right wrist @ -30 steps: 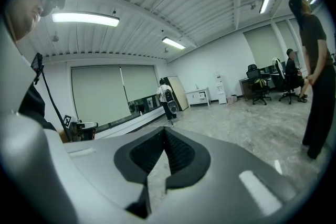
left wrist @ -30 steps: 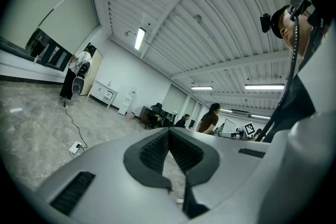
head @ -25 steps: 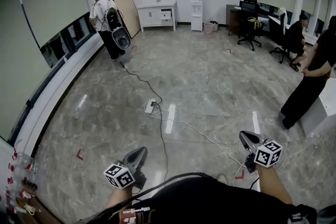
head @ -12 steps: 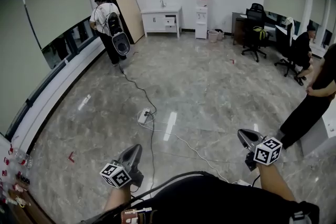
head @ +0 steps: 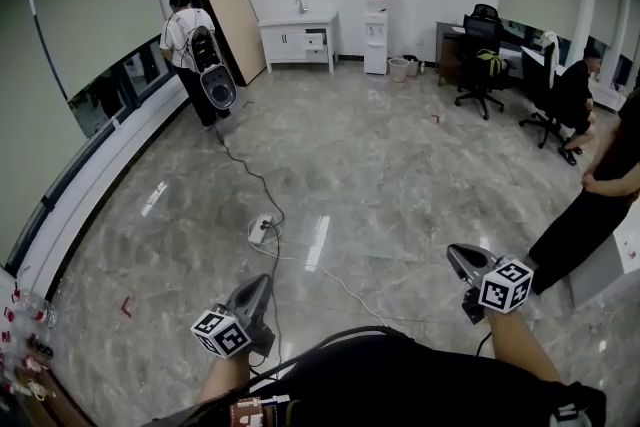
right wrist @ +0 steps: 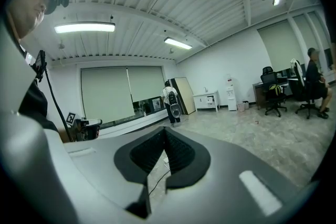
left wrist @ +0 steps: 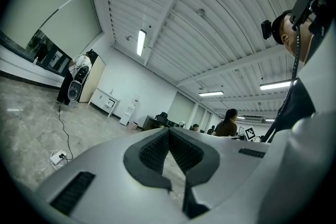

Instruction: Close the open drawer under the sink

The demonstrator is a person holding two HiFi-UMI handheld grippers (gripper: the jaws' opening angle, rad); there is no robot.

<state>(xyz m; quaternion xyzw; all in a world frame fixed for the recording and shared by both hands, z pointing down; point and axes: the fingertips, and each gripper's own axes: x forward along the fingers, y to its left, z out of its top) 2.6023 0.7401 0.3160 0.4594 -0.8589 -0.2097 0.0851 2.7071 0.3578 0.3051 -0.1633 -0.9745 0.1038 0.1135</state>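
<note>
Grey stone tiles, shiny and smooth, cover the big floor [head: 400, 175]. Far away by the back wall stands a white sink cabinet [head: 298, 30], boxy, with a small tap on top. Its open drawer [head: 316, 41] sticks out a little on the right side of the front. A tall white water dispenser [head: 376, 13] stands just beside the cabinet. A thin black cable [head: 245, 170] snakes over the floor to a white power strip [head: 262, 228]. A person with a round speaker on the back [head: 195, 50] stands near the window wall.

Down close, the left gripper [head: 263, 282] and the right gripper [head: 452, 252] are held out over the floor, well apart from the cabinet. Each is grey and pointed, with a cube of black and white squares. The left gripper's ribbed black pads [left wrist: 157, 149] are pressed together at the tips, with nothing between. The right gripper's ribbed pads [right wrist: 181, 152] are pressed together too, holding nothing.
</note>
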